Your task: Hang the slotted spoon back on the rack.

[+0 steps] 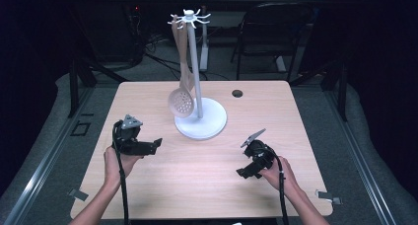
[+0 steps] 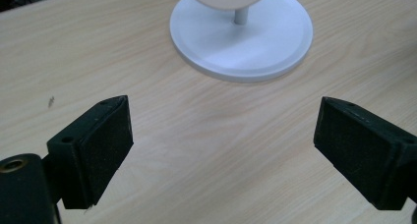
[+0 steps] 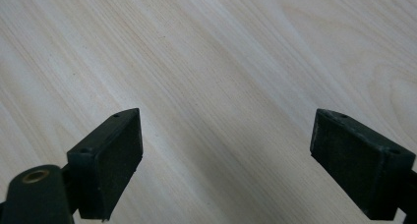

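From the high view, I hold my left gripper (image 1: 148,147) low over the light wooden table (image 1: 148,185), its jaws pointing toward the middle of the tabletop. Ahead of it and to its right stands a white utensil stand (image 1: 199,119) on a round base, with a pale slotted spoon (image 1: 181,102) hanging from 1 of the hooks at its top, the perforated bowl down near the base. My right gripper (image 1: 245,173) sits well apart from the left, nearer the table's right side, jaws pointing back toward the table's near edge and left. My left hand (image 1: 117,161) and right hand (image 1: 278,174) wrap the handles, and a cable trails from each.

In the left gripper view, my 2 black jaws stand wide apart with nothing between them. Beyond them, slightly right of centre, is the stand's round white base (image 2: 241,35) with its post rising from it.

In the right gripper view, my 2 jaws are likewise spread wide and empty, with bare wood grain under them.
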The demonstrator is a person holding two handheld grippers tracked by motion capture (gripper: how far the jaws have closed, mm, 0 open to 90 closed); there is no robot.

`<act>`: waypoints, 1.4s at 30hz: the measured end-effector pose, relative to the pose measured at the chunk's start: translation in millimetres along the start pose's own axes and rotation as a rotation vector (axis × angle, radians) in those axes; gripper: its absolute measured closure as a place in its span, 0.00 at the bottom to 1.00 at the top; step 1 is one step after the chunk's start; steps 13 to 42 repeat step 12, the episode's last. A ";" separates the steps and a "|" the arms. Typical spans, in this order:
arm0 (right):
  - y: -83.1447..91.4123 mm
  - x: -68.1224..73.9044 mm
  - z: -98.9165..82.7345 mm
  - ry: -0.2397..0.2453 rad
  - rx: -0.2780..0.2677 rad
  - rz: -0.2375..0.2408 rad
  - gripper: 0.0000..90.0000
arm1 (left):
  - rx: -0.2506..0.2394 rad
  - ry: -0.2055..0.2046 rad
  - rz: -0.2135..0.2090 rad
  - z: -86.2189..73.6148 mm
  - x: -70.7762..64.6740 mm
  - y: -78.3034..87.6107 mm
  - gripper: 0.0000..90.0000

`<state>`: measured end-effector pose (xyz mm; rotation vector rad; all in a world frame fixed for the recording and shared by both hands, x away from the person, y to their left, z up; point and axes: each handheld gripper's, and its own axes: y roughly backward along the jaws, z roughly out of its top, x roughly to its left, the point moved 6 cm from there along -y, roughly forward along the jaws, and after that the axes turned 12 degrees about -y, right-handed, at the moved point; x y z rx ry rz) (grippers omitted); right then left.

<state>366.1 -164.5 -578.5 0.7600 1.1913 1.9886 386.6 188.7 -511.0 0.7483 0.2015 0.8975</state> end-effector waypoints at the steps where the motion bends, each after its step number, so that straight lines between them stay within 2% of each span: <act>1: -0.1 -0.1 -0.1 0.000 0.000 -0.001 0.14 | 0.004 0.007 -0.005 -3.9 -1.1 -1.7 0.08; 4: -0.6 -0.6 -0.2 0.000 -0.002 -0.005 0.14 | 0.029 0.004 -0.014 -11.3 -1.3 -3.8 0.08; 6: -0.2 -1.2 -0.1 0.001 -0.002 -0.005 0.14 | 0.017 0.021 -0.004 -13.4 1.7 -3.2 0.07; 12: 1.0 -2.7 -0.2 0.008 -0.008 -0.011 0.13 | 0.036 0.065 0.018 -24.2 15.4 -6.1 0.04; 42: 1.0 -2.7 -0.2 0.008 -0.008 -0.011 0.13 | 0.036 0.065 0.018 -24.2 15.4 -6.1 0.04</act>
